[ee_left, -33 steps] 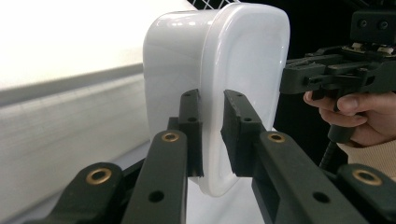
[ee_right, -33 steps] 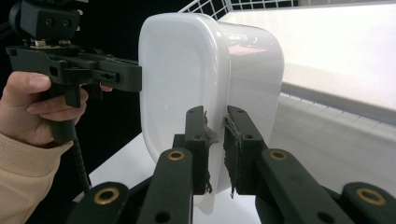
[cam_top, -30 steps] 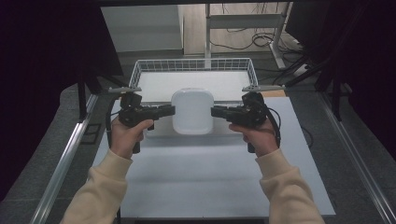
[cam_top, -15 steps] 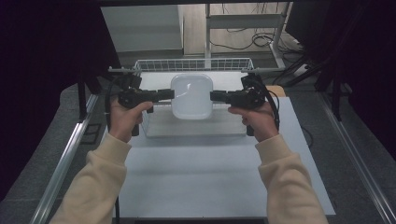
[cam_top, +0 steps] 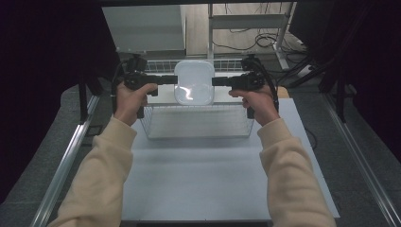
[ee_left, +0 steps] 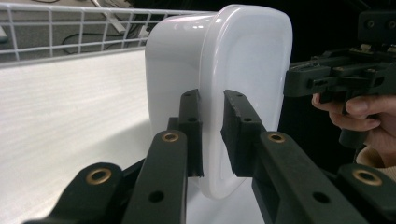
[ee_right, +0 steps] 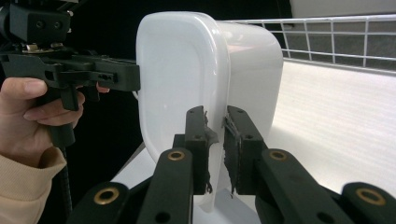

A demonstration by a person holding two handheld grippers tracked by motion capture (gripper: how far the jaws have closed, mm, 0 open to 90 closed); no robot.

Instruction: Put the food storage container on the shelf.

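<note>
A white plastic container (cam_top: 194, 82) with rounded corners hangs in the air over a wire basket (cam_top: 196, 122), its wide rimmed face up. My left gripper (cam_top: 172, 79) is shut on the rim of its left side and my right gripper (cam_top: 216, 81) on the rim of its right side. In the left gripper view the jaws (ee_left: 211, 135) pinch the container's (ee_left: 233, 60) thin edge, and the right gripper (ee_left: 336, 77) shows beyond it. In the right gripper view the jaws (ee_right: 215, 149) clamp the opposite edge of the container (ee_right: 177, 70), with the left gripper (ee_right: 70, 70) behind.
The wire basket stands at the far end of a white table (cam_top: 198, 179); its far rim (cam_top: 227, 64) lies behind the container. Metal rails (cam_top: 66, 161) run along both table sides. Shelving and cables lie beyond the table.
Both grippers have carried the container upward and away from the person, from low in the basket to above it. Their hold on the rim is unchanged.
</note>
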